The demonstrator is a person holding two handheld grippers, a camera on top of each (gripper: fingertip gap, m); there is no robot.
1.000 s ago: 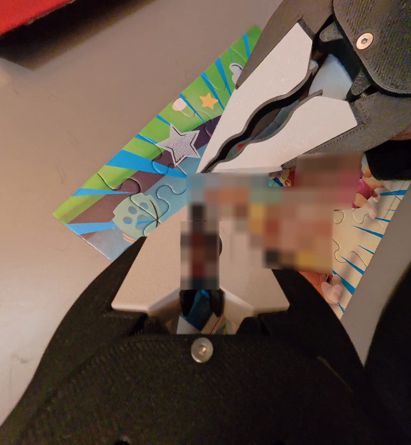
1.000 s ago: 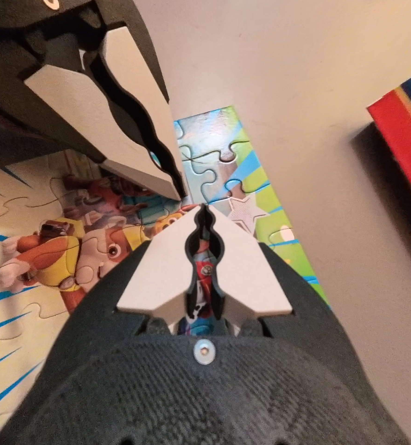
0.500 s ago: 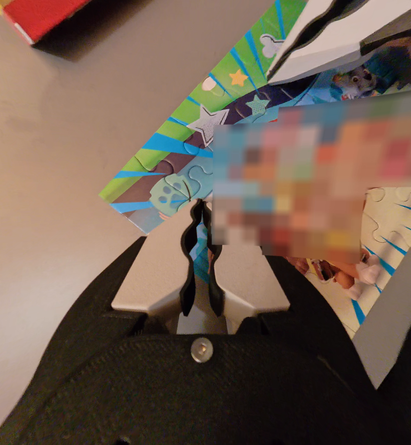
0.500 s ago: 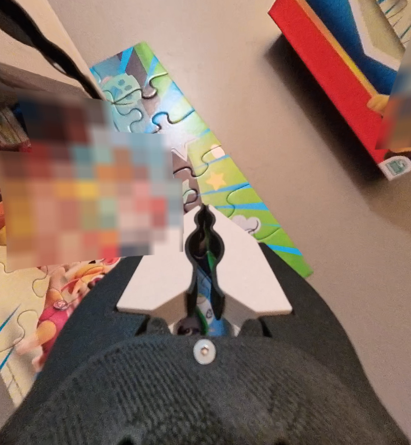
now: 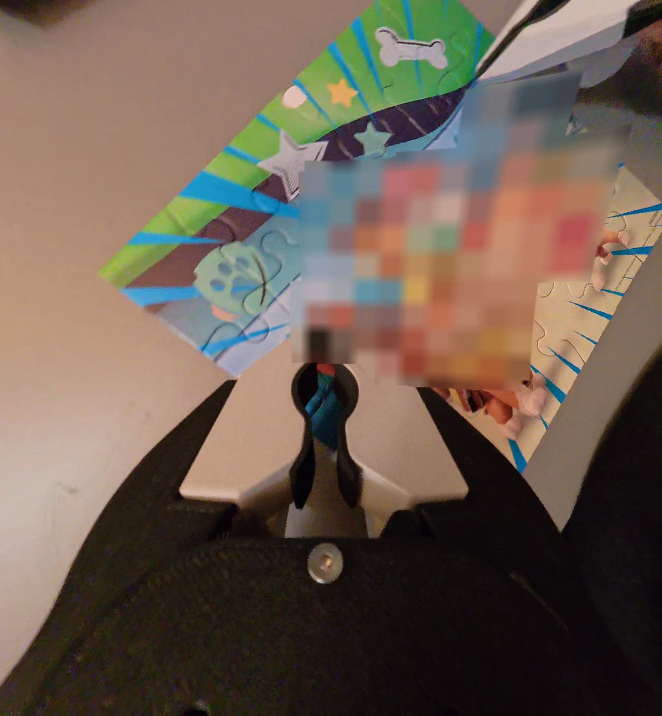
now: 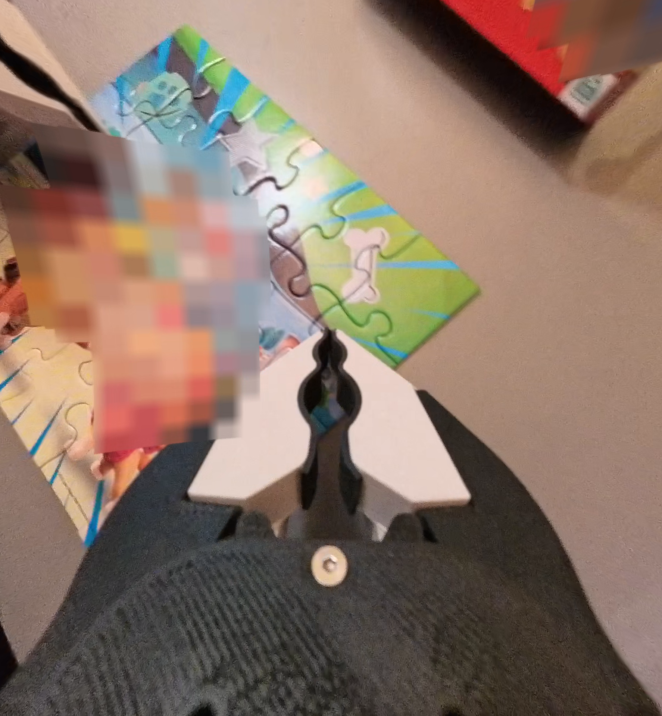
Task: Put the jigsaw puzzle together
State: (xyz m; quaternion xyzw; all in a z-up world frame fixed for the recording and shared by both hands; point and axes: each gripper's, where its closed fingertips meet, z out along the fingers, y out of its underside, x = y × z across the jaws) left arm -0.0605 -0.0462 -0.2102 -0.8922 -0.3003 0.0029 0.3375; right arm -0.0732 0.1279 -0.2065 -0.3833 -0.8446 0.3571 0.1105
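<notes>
Draws back from the jigsaw puzzle (image 5: 213,217) compared with a second ago, so that its green strip with the bone, flat on the counter (image 5: 50,155), now spreads across the upper middle of both views instead of sitting right under the tips. Keeps the right hand-held gripper (image 6: 327,334) pinched together at frame centre, nothing between its tips; hides the tips of the left hand-held gripper (image 5: 324,366) under a blurred patch, fingers close together below it. Brings a red box (image 6: 515,38) into the right view's upper right.
</notes>
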